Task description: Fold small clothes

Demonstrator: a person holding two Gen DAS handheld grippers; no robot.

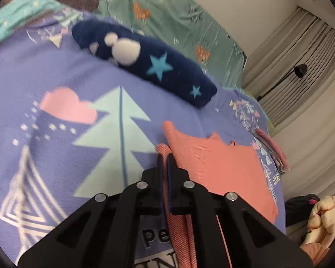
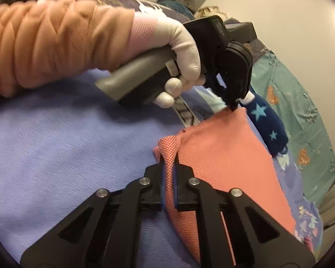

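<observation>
Left gripper (image 1: 164, 156): clenched on a bunched corner of the coral cloth (image 1: 221, 169), fabric pinched between both fingers and trailing back through the gap toward the camera. Right gripper (image 2: 168, 159): likewise clamped on a gathered corner of the same coral cloth (image 2: 225, 156), waffle-weave texture showing at the pinch.

Coral cloth spread across the lilac bedspread (image 1: 55, 71), stretched between the two grips; far edge ragged in the left wrist view, far corner held under the tip of the other gripper in the right wrist view.

Left hand (image 2: 183, 51) in white glove, wrapped round the grey handle (image 2: 136, 76) of its tool; peach quilted sleeve (image 2: 44, 44) with pink knit cuff behind it.

Navy fleece piece (image 1: 145, 62) rolled, lying on the bedspread beyond the coral cloth, apart from it; white blob motifs and turquoise stars printed on it. Seen again in the right wrist view (image 2: 268, 122), just past the cloth's far corner.

Bedspread print: mint fir tree (image 1: 116, 138), pink cloud (image 1: 67, 107), white line-drawn triangles. Writing near the bottom edge, partly covered by the gripper: "Pe" legible, further large letters below cut off, unreadable. Small lettering at the right border too blurred to read.

Green sheet (image 1: 174, 22) with orange hearts behind. Pleated curtain (image 1: 301, 71) at right. Folded pink item (image 1: 272, 151) at the bed's edge.
</observation>
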